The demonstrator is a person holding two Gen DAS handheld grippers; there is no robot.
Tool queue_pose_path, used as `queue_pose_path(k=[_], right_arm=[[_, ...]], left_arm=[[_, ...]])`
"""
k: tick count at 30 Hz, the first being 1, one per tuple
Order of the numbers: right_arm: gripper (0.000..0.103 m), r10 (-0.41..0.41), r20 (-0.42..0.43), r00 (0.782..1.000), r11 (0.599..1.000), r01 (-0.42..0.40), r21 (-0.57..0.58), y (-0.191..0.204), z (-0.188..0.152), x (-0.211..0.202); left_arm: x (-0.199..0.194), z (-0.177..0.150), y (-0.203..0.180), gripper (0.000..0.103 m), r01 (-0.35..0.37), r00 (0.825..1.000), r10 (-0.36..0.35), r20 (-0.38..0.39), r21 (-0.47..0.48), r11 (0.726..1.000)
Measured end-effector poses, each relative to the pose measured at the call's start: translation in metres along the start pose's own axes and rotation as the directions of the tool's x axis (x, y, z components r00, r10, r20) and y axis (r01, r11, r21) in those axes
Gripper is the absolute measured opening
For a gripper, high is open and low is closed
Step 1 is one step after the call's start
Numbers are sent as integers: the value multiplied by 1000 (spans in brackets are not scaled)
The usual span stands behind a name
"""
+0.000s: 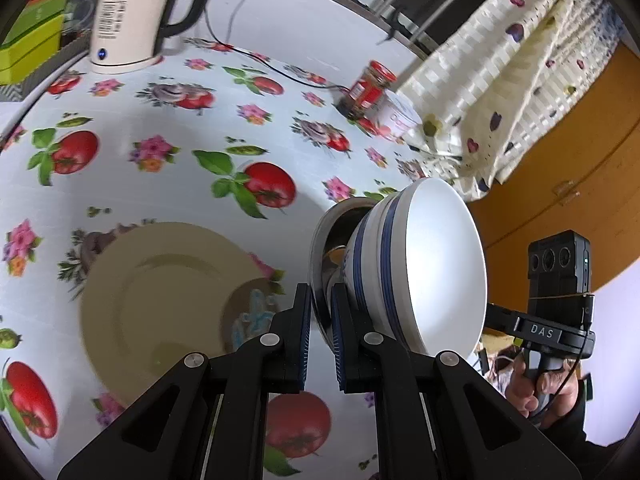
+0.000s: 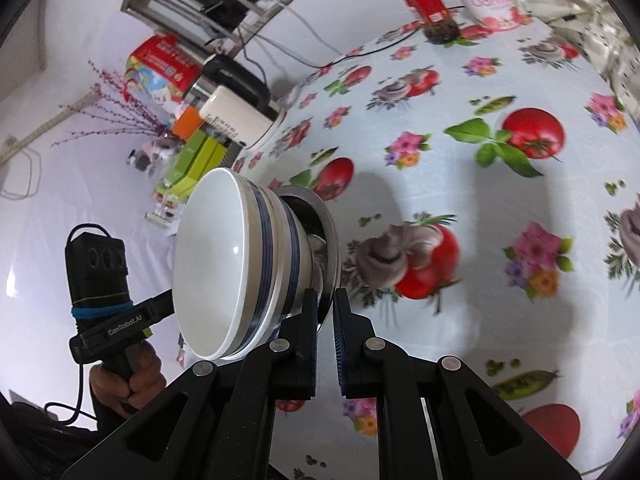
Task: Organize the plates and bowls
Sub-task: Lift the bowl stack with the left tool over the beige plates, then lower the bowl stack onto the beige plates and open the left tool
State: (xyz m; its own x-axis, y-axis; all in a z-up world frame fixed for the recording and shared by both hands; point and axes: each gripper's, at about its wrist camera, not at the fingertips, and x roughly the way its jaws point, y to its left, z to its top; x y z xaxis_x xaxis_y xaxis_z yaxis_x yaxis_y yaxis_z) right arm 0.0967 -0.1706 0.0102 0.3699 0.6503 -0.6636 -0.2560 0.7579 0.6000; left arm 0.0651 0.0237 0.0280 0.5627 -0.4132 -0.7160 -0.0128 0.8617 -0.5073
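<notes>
A white bowl with blue stripes (image 1: 436,264) (image 2: 212,256) sits nested in a steel bowl (image 1: 320,248) (image 2: 330,236). Both are held tilted on their side above the table. My left gripper (image 1: 322,312) is shut on the steel bowl's rim, and my right gripper (image 2: 325,308) is shut on the rim at the opposite side. A beige plate (image 1: 160,300) lies flat on the tablecloth below and left of the bowls. A smaller brownish dish with a blue pattern (image 1: 252,316) rests on the plate, partly hidden by my left fingers.
At the back of the flowered tablecloth (image 1: 180,128) stand a white kettle (image 1: 124,16) with a black cable, a red-lidded jar (image 1: 368,88) and a yogurt tub (image 1: 398,116). Green boxes (image 1: 28,48) sit at the far left and a patterned curtain (image 1: 500,80) hangs at the right.
</notes>
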Motion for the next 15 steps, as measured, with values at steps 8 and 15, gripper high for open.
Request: queue_pose_path(k=[8, 15], right_arm=[[9, 23, -49, 999, 998, -26, -51, 27, 8, 26], [9, 38, -90, 995, 995, -46, -86, 46, 13, 49]], left_arm=[[-20, -4, 29, 10, -31, 999, 33, 38, -54, 998], [-34, -11, 55, 10, -57, 996, 64, 59, -107, 993]])
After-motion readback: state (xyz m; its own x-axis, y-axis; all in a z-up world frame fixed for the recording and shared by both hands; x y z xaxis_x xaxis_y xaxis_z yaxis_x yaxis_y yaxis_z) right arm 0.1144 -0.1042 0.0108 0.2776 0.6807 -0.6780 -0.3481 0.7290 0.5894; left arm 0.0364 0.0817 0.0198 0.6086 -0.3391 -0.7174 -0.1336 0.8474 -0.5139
